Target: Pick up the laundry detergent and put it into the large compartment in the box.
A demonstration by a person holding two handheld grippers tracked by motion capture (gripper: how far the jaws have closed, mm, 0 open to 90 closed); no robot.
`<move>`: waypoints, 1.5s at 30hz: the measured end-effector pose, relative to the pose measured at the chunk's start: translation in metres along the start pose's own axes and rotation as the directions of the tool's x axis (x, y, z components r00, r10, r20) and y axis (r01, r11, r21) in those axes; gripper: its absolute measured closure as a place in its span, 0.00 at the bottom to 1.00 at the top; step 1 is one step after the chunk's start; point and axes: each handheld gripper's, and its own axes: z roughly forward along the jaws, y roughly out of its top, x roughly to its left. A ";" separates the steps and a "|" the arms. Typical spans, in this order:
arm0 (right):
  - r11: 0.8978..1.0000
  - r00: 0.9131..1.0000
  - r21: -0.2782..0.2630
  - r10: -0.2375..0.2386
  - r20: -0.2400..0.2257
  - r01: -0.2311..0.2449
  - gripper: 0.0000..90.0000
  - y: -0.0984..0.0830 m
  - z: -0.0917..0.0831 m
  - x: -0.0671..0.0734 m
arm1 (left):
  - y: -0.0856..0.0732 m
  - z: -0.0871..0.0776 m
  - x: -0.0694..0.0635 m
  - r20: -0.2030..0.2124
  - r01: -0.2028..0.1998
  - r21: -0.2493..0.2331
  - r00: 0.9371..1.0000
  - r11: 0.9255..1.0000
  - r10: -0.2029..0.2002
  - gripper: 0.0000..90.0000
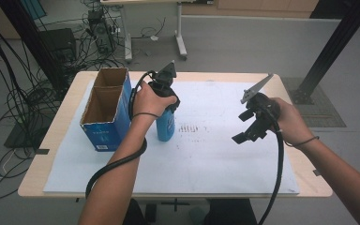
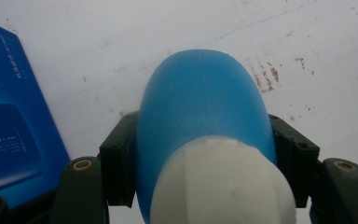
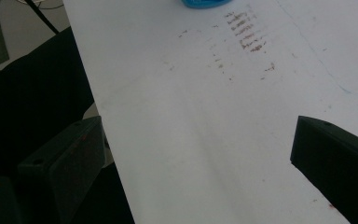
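The left gripper (image 2: 200, 154) is clamped on the blue bottle (image 2: 200, 102), its two jaws pressing the sides just under the white cap (image 2: 221, 186). The bottle (image 1: 165, 125) stands upright on the white sheet (image 1: 215, 154), just beside the open blue box (image 1: 104, 112) (the box is at the left part of the table (image 1: 51, 140)). The right gripper (image 1: 249, 126) hangs above the sheet, well apart from the bottle, with its jaws wide apart and nothing between them.
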 end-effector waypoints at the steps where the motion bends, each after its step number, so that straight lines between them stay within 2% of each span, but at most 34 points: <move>1: 1.000 1.000 -0.001 0.000 0.002 0.000 0.03 0.000 0.000 0.000 | 0.000 0.000 0.000 0.000 -0.001 0.002 1.000 1.000 0.001 0.41; 26: 1.000 1.000 -0.002 0.005 -0.010 -0.005 0.03 0.000 0.000 -0.006 | -0.001 0.000 -0.003 -0.015 -0.008 -0.005 1.000 1.000 0.008 0.42; 34: 1.000 1.000 -0.004 0.004 -0.006 -0.004 0.03 0.001 0.001 -0.007 | -0.001 -0.001 -0.006 -0.018 -0.026 -0.002 1.000 1.000 0.026 0.42; 37: 1.000 1.000 -0.001 0.005 -0.008 -0.005 0.03 0.002 0.002 -0.007 | 0.000 -0.005 -0.006 -0.015 -0.025 -0.010 1.000 1.000 0.025 0.42; 45: 1.000 1.000 -0.001 0.000 -0.004 0.000 0.03 0.004 0.002 -0.006 | 0.003 -0.038 -0.010 -0.007 -0.044 -0.032 0.999 0.998 0.044 0.42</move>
